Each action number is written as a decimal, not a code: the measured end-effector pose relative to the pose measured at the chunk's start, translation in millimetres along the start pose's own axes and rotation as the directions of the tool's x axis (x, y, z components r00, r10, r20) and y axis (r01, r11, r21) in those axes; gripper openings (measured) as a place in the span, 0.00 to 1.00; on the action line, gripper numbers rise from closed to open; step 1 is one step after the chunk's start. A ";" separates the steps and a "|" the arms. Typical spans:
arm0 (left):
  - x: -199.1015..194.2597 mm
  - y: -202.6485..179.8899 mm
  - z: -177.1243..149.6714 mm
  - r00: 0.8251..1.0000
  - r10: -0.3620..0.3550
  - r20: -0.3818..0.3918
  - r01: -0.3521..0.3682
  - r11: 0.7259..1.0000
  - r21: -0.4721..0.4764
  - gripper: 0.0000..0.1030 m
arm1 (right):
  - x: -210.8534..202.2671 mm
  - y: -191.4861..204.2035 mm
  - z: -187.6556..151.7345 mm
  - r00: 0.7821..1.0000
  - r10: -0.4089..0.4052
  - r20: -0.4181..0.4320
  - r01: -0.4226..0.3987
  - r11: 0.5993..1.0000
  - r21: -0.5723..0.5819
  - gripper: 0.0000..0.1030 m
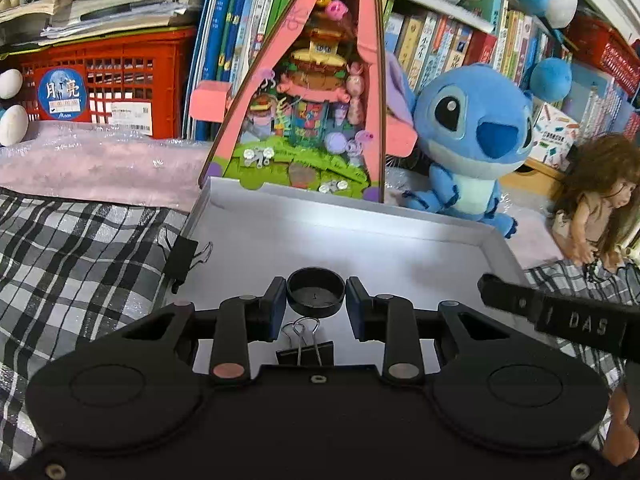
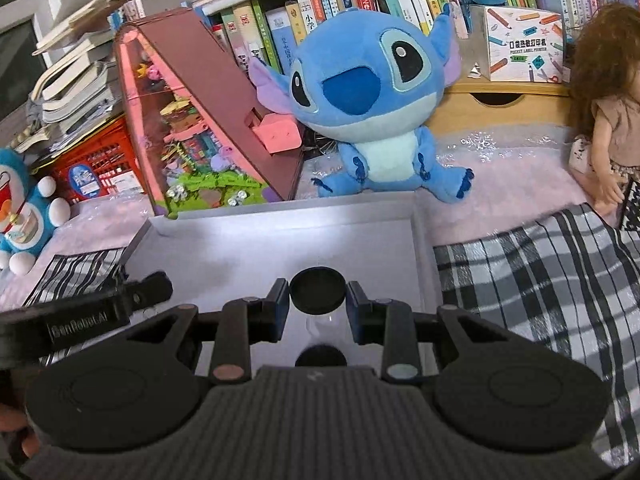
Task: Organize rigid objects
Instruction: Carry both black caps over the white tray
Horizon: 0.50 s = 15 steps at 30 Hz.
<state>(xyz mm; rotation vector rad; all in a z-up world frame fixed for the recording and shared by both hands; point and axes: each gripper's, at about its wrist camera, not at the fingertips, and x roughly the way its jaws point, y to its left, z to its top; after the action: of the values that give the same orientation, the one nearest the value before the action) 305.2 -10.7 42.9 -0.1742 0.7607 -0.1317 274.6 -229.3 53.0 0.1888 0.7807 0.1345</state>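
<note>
A shallow white tray (image 1: 400, 236) lies on a checked cloth. In the left wrist view my left gripper (image 1: 316, 300) has its fingers close on both sides of a round black cap (image 1: 316, 292), open side up, with a small gap on the right side. A black binder clip (image 1: 305, 346) lies on the tray just below it. In the right wrist view my right gripper (image 2: 318, 298) has its pads against a round black lid (image 2: 317, 289), held above the tray (image 2: 280, 236). A dark round shape (image 2: 321, 354) sits below it.
A second binder clip (image 1: 182, 258) is clamped on the tray's left rim. Behind the tray stand a pink triangular dollhouse (image 1: 316, 92), a blue Stitch plush (image 1: 472, 136), a doll (image 1: 596, 204), a red crate (image 1: 108, 80) and books. The right gripper's arm (image 1: 560, 320) crosses the tray's right corner.
</note>
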 end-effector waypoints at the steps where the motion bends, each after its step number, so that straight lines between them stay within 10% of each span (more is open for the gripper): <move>1: 2.3 -0.5 -0.5 1.000 0.003 -0.003 -0.003 1.000 0.005 0.29 | 3.5 0.6 1.8 1.000 -0.006 -0.001 0.006 1.000 -0.002 0.35; 15: 20.7 -2.5 -5.7 1.000 0.024 -0.015 -0.023 0.999 0.033 0.29 | 35.1 2.3 0.7 0.998 -0.042 -0.043 0.041 0.999 -0.016 0.35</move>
<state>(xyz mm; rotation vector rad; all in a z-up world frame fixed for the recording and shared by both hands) 315.9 -17.5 25.4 -0.1335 0.7756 -0.1235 299.7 -220.5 30.0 0.1557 0.8260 0.1053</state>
